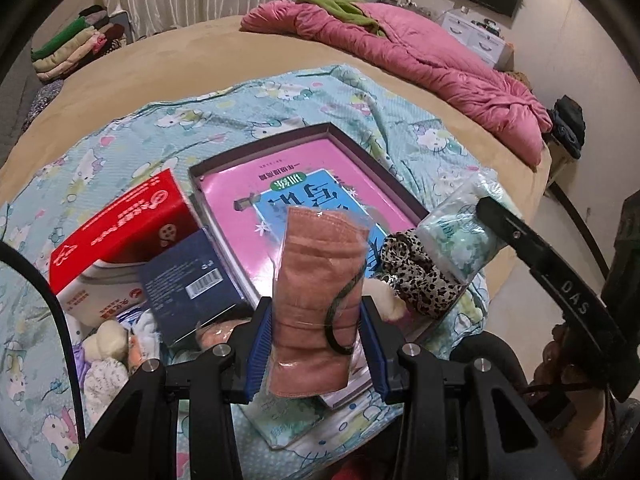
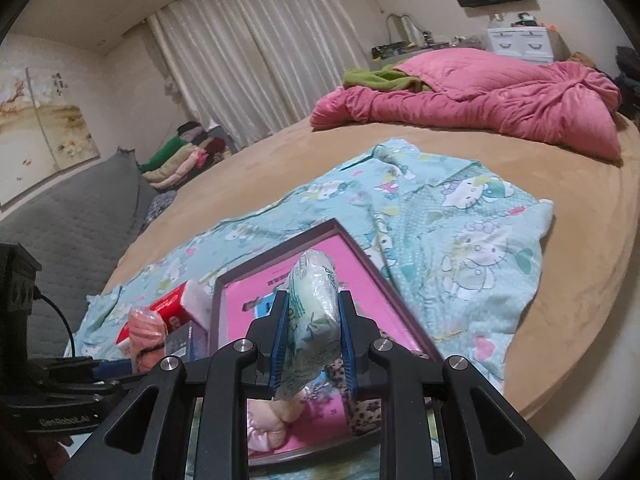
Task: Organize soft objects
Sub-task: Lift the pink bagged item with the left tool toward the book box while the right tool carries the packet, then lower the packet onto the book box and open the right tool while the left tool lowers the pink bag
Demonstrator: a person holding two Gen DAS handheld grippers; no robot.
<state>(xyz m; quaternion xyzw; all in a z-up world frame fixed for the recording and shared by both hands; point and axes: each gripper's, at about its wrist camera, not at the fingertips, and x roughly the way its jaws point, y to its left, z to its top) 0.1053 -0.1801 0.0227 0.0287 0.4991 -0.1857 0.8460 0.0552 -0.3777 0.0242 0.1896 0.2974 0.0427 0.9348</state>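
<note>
My left gripper (image 1: 317, 312) is shut on a clear packet of folded pink cloth (image 1: 320, 280) with a dark hair tie, held upright over the near edge of a shallow dark-rimmed box (image 1: 340, 136). A pink and blue book (image 1: 280, 188) lies inside the box. My right gripper (image 2: 313, 320) is shut on a pale green wrapped tissue pack (image 2: 312, 312), held above the same box (image 2: 280, 256). In the left wrist view that tissue pack (image 1: 460, 232) hangs at the box's right side. A leopard-print scrunchie (image 1: 416, 276) rests at the box's near right corner.
A red and white carton (image 1: 120, 236) and a dark blue box (image 1: 188, 280) lie left of the shallow box on a blue cartoon-cat cloth (image 1: 120, 140). Soft toys (image 1: 108, 344) sit at the near left. A pink quilt (image 1: 420, 56) lies across the bed's far side.
</note>
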